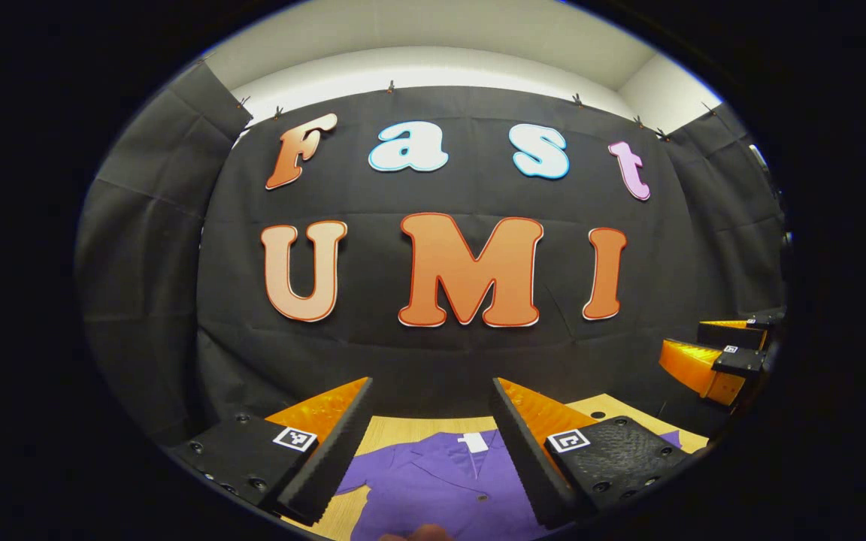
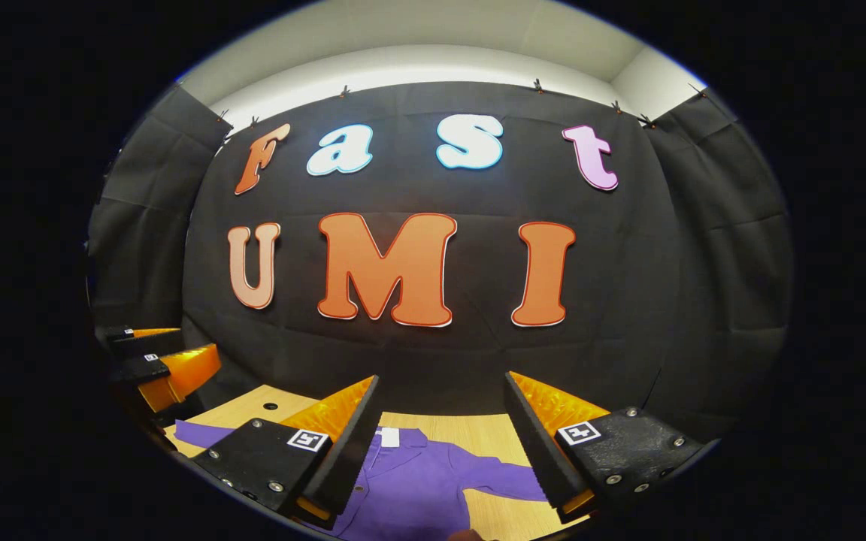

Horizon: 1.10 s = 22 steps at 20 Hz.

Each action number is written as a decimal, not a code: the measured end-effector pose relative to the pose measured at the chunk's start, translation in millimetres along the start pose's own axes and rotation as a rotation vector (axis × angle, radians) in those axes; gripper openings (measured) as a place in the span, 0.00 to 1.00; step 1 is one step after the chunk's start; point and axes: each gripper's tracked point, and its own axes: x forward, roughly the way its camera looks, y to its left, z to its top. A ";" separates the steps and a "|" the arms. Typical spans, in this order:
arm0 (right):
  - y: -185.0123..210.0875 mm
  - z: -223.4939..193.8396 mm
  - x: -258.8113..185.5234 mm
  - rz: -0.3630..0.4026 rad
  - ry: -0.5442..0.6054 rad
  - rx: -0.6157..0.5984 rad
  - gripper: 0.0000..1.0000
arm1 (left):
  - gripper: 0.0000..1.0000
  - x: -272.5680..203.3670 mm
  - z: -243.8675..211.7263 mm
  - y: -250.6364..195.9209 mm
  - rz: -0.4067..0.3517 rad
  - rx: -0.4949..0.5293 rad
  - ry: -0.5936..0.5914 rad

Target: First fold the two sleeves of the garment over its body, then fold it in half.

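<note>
A purple collared garment (image 1: 433, 481) lies flat on the wooden table (image 1: 403, 430), its collar with a white tag (image 1: 473, 442) toward the far edge. My left gripper (image 1: 433, 387) hovers open above it, nothing between its fingers. In the right gripper view the same garment (image 2: 410, 485) lies below my open right gripper (image 2: 442, 379). One sleeve (image 2: 504, 481) stretches out to the right, and the other sleeve (image 2: 200, 433) reaches left. The right gripper (image 1: 715, 353) shows at the right edge of the left gripper view. The left gripper (image 2: 158, 364) shows at the left edge of the right gripper view.
The black cloth wall (image 1: 440, 361) stands just behind the table's far edge. A small hole (image 2: 271, 406) marks the tabletop near the left sleeve. Bare wood (image 2: 493, 432) lies beyond the collar. A bit of a hand (image 1: 418, 533) shows at the bottom.
</note>
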 end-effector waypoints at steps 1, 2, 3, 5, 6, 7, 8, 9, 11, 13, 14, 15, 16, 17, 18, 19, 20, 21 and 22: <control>0.9 -1.5 -2.4 0.003 0.002 -0.003 0.95 | 0.95 -2.7 -0.5 1.4 0.007 0.012 0.001; 2.0 -1.8 -3.9 0.006 0.003 -0.008 0.95 | 0.95 -5.4 0.8 2.9 0.013 0.024 0.002; 4.1 -2.5 -4.9 0.007 0.005 -0.014 0.95 | 0.95 -6.3 -1.1 3.5 0.020 0.033 0.005; 5.1 -2.1 -7.5 0.008 0.004 -0.014 0.95 | 0.94 -9.0 -0.5 3.9 0.023 0.033 0.004; 6.1 -2.4 -7.6 0.009 0.006 -0.010 0.95 | 0.95 -9.9 -1.0 4.6 0.027 0.031 0.002; 5.7 -3.3 -8.3 0.007 0.007 -0.008 0.95 | 0.95 -11.3 -1.0 5.8 0.032 0.033 0.004; 3.6 -4.1 -8.2 -0.002 0.013 -0.009 0.95 | 0.95 -13.3 -2.1 7.2 0.037 0.039 0.004; 0.8 -6.2 -9.2 -0.007 0.017 -0.006 0.95 | 0.95 -13.9 -2.4 9.8 0.043 0.044 0.004; -7.1 -10.5 -11.5 -0.028 0.026 -0.011 0.95 | 0.94 -16.4 -3.4 15.6 0.050 0.052 0.004; -19.4 -16.8 -11.3 -0.071 0.038 -0.029 0.95 | 0.94 -22.4 -1.0 21.6 0.055 0.051 -0.006; -26.8 -20.9 -11.7 -0.093 0.045 -0.031 0.95 | 0.95 -24.7 1.2 24.7 0.055 0.047 -0.014; -32.7 -25.1 -11.8 -0.113 0.059 -0.029 0.95 | 0.95 -27.3 1.5 28.6 0.055 0.047 -0.019; -38.9 -30.8 -12.8 -0.135 0.072 -0.023 0.95 | 0.95 -29.7 3.1 32.1 0.053 0.047 -0.025; -46.3 -38.9 -13.5 -0.159 0.094 -0.017 0.95 | 0.94 -32.4 3.9 35.5 0.048 0.048 -0.027; -53.4 -46.4 -14.0 -0.182 0.112 -0.011 0.95 | 0.95 -34.9 4.0 37.6 0.040 0.050 -0.028; -58.9 -53.1 -14.6 -0.207 0.131 -0.007 0.95 | 0.95 -36.1 1.6 40.8 0.035 0.052 -0.026; -65.0 -59.6 -15.3 -0.228 0.144 -0.005 1.00 | 0.95 -37.4 1.5 43.9 0.028 0.055 -0.026; -69.9 -66.7 -15.6 -0.251 0.161 -0.003 1.00 | 0.95 -38.0 -1.6 45.1 0.019 0.057 -0.022; -75.9 -73.3 -15.9 -0.270 0.174 -0.001 1.00 | 0.95 -39.6 -2.7 46.7 0.009 0.056 -0.023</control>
